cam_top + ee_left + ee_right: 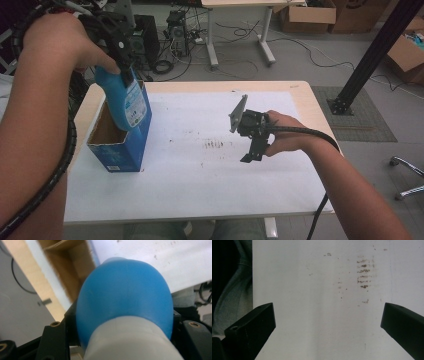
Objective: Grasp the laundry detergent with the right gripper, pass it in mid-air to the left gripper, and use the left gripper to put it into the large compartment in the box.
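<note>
While clamped at its white cap end by the left hand-held gripper (122,62), hangs tilted, base dipping into the open blue box (120,145) at the surface's (200,190) left: blue bottle (125,102). Likely stiff plastic, smooth, fairly slippery, possibly weighty with liquid; best gripped at the narrow neck. Right hand-held gripper (328,322) spread wide, empty, over the surface.

A lab: computer towers (177,30), floor cables (310,50), cardboard boxes (307,15).
</note>
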Demonstrator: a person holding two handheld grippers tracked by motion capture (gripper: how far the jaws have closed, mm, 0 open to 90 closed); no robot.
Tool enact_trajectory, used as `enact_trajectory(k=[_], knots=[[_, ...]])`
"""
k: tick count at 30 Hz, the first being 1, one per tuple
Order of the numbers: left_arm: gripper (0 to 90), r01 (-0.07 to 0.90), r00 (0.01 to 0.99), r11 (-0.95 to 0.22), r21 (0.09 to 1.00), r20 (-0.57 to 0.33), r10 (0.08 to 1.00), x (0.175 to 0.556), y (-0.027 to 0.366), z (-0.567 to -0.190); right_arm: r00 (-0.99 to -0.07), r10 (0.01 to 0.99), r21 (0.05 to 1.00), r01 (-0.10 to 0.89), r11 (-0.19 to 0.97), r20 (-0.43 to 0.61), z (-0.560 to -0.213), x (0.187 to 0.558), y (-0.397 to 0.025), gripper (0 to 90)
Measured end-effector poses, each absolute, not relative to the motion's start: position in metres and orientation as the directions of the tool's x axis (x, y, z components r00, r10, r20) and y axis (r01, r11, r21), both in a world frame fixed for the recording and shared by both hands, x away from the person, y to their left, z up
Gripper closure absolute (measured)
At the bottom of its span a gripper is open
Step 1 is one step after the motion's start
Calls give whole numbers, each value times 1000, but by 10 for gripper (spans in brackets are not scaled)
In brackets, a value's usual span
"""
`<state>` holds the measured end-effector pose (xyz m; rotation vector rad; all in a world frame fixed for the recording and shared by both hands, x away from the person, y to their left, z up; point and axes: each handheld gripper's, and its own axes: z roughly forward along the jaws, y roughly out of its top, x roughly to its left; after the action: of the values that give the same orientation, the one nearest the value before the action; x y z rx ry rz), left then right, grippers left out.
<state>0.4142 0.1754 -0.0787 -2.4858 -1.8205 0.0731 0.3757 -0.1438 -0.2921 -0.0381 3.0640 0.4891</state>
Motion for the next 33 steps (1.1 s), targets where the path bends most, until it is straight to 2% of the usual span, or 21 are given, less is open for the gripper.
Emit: enact_trajectory(k=[1, 5, 7, 12, 21, 33], knots=[[384, 964, 255, -254, -77, -1, 967, 415, 183, -77, -999, -17, 309, -28, 951, -40, -292, 376, -144, 0], [385, 980, 187, -186, -64, 9, 982, 418, 195, -73, -999, -11, 306, -24, 952, -42, -291, 375, -148, 0], [384, 991, 122, -122, -47, 7, 992, 420, 206, -72, -999, -10, 303, -23, 953, -45, -290, 375, -149, 0], [384, 998, 49, -49, -38, 3, 999, 424, 221, -75, -999, -4, 301, -17, 954, -46, -288, 375, -153, 0], [384, 999, 19, -19, -40, 7, 1000, 430, 236, -96, -999, 6, 299, -6, 954, -41, -292, 376, -155, 0], [384, 1000, 8, -8, -22, 9, 1000, 436, 247, -143, -999, 5, 294, -5, 956, -33, -298, 374, -154, 0]])
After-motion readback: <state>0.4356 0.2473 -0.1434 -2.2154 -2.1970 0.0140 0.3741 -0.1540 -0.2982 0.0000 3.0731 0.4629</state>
